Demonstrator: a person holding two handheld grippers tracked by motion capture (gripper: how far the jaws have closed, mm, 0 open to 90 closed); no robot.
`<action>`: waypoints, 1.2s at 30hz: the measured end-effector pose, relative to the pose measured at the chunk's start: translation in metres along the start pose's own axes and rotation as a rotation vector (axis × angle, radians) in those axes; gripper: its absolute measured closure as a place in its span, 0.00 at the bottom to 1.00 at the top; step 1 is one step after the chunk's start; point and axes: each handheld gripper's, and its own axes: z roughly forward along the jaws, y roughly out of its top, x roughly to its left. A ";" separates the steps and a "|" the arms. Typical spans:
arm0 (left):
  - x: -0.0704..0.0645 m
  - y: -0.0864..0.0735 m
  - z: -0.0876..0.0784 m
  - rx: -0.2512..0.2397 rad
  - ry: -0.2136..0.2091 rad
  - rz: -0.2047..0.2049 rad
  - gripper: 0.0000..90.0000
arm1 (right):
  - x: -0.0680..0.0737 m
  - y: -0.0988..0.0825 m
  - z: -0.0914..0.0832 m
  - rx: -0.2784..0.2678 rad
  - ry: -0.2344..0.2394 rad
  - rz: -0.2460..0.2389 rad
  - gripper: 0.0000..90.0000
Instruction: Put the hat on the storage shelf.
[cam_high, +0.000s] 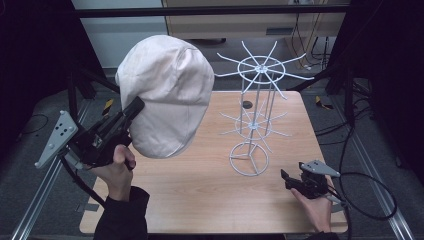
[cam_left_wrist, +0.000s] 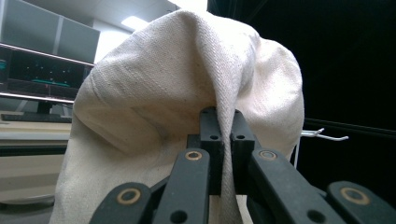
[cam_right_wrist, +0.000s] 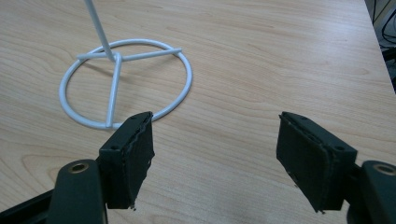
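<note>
Hanging in the air above the left half of the bench (cam_high: 200, 190), a cream cloth cap (cam_high: 167, 95) is held up by the left tongs (cam_high: 134, 107), whose jaws are pressed together on a fold of its fabric. In the left gripper view the two black jaws meet with a pinched ridge of the cap (cam_left_wrist: 187, 93) rising between them, and the rest of the cloth drapes down on either side of the left tongs (cam_left_wrist: 223, 126). The cap is clear of the bench surface and sits to the left of the white wire rack (cam_high: 257, 100), close to its upper ring of spokes but not touching any of them as far as the high view shows.

The rack stands upright on its round base near the middle of the bench. The right tongs (cam_high: 290, 181) rest low at the right front of the bench, just beside that base. In the right gripper view the right tongs (cam_right_wrist: 215, 154) stand wide apart with bare wood between the jaws, and the round base of the wire rack (cam_right_wrist: 126, 84) lies just ahead of the left jaw.
</note>
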 end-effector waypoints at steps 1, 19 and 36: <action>0.000 0.000 0.001 -0.001 -0.002 -0.001 0.97 | 0.000 0.000 0.000 0.000 0.000 0.000 0.31; -0.010 -0.007 0.032 0.005 -0.056 -0.020 0.97 | 0.000 0.000 -0.001 -0.001 0.002 0.001 0.31; -0.017 -0.027 0.058 0.049 -0.082 -0.037 0.97 | 0.000 0.000 0.000 -0.001 0.005 0.000 0.31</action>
